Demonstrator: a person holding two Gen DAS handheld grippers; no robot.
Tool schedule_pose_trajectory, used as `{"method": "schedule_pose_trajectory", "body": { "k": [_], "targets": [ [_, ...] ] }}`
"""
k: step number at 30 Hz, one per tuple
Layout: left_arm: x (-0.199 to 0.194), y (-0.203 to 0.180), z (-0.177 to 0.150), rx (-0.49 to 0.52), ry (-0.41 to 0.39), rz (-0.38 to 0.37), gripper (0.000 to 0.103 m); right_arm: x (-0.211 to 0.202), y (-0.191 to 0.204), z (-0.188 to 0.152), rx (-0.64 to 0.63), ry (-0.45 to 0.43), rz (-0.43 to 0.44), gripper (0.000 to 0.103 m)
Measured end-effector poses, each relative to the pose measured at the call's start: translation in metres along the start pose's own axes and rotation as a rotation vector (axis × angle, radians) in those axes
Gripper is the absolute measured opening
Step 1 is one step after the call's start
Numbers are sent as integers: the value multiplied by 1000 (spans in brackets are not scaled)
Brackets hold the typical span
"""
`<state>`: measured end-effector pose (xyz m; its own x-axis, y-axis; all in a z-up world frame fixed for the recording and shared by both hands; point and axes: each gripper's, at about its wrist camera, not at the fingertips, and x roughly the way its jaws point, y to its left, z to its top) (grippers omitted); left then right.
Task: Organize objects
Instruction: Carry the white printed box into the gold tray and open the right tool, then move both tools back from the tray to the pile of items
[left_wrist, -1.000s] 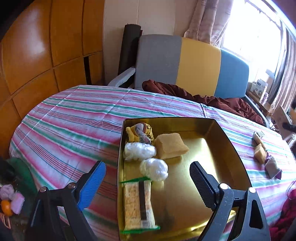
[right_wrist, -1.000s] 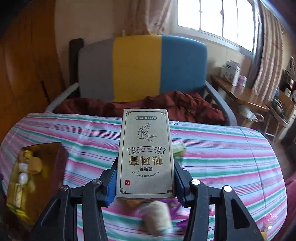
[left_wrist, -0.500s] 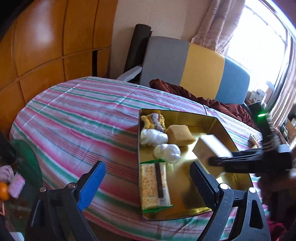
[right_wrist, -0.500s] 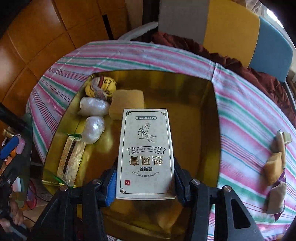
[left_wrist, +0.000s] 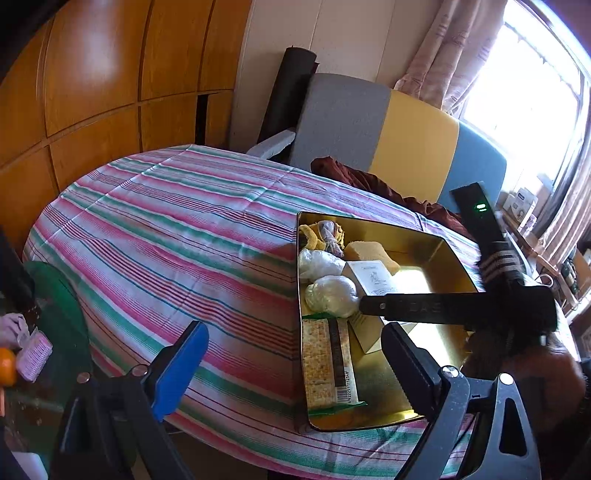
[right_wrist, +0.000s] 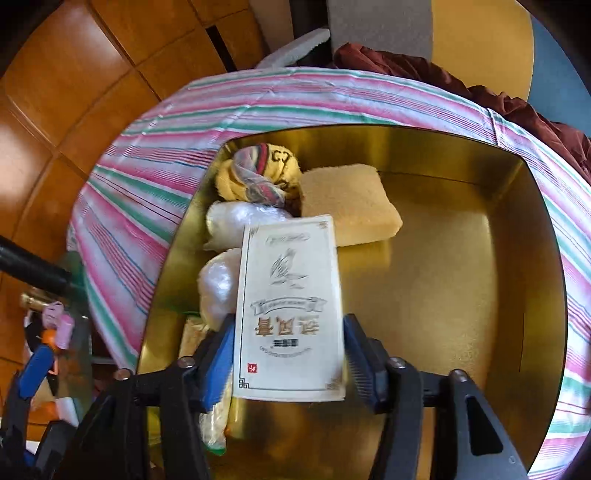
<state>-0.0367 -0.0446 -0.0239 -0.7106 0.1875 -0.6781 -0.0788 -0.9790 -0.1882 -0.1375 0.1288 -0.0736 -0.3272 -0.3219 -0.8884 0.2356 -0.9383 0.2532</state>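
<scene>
Now the right tool (right_wrist: 290, 354), clamped on the box (right_wrist: 291, 306), has lowered it into the tray (right_wrist: 461, 295). Release looks next; the left tool (left_wrist: 295, 365) hangs open, empty.

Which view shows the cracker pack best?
Left wrist: the cracker pack lies full length in the gold tin, barcode visible. In the right wrist view, the right tool and its box hide most of it.

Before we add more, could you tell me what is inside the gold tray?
The gold tray holds a yellow sponge, wrapped bundles, a cracker pack and the paper box; the box and right gripper partly cover them.
</scene>
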Motion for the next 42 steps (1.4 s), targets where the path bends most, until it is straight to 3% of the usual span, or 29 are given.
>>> {"method": "schedule_pose_trajectory", "body": {
  "k": [2, 11, 22, 32, 42],
  "targets": [
    [0, -2, -1, 5, 4, 2, 95, -10, -1, -2, -1, -36, 15, 79],
    [-7, -12, -4, 28, -5, 24, 95, -64, -21, -25, -15, -154, -6, 79],
    [-17, -44, -12, 121, -14, 19, 95, -107, -67, -67, -5, -217, -86, 79],
    [-17, -82, -11, 206, -6, -33, 95, -150, -149, -87, 139, -280, -185, 79],
    [-6, -129, -16, 296, 29, -104, 95, -205, -270, -123, 394, -347, -334, 79]
  ]
}}
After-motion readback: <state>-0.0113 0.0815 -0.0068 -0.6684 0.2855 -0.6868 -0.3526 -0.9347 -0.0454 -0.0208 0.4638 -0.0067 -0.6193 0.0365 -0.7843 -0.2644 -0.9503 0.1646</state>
